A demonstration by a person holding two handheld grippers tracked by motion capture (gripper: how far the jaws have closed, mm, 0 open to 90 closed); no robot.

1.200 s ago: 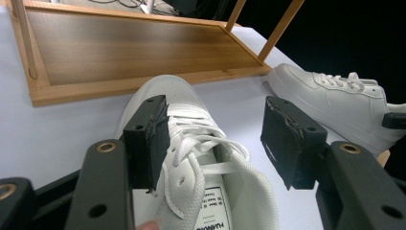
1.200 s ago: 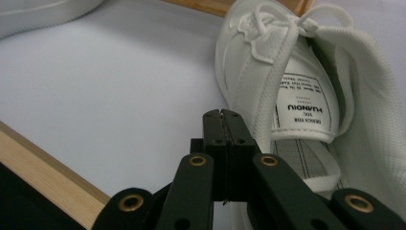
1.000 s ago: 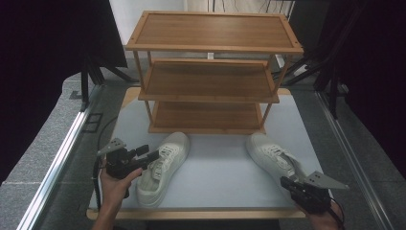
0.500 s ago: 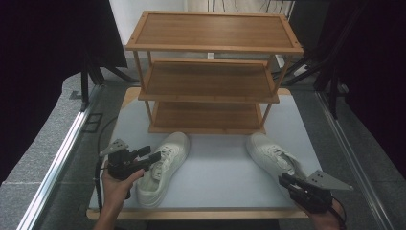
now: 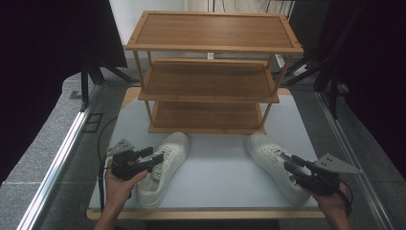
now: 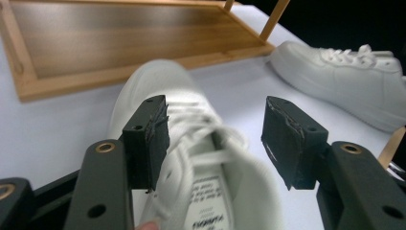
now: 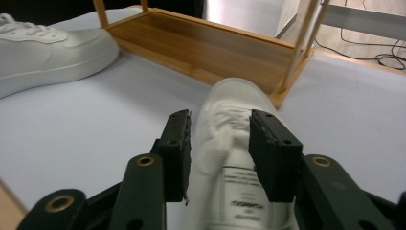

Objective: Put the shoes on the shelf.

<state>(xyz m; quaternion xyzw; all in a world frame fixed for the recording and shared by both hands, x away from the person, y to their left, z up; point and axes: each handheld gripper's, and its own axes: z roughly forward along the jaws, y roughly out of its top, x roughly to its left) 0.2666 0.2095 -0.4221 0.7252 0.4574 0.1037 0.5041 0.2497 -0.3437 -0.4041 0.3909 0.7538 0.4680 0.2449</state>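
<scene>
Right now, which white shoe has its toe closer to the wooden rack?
The left shoe, by the left gripper. Its toe nearly reaches the bottom shelf of the rack, while the right shoe sits off the rack's corner, angled toward the table's right edge.

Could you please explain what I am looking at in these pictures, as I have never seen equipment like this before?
There is no machine here: a person holds a pair of hand-operated tongs in each hand. The high view looks down on the table from above the person's side, with the left tongs and the right tongs coming in at the bottom. The other two pictures come from cameras riding on each pair of tongs, looking along their black jaws.

On the table stand a three-tier wooden shoe rack and two white sneakers. The left tongs are open over the left sneaker. The right tongs have just been opening, and their jaws stand on either side of the right sneaker. Neither shoe is lifted.
</scene>
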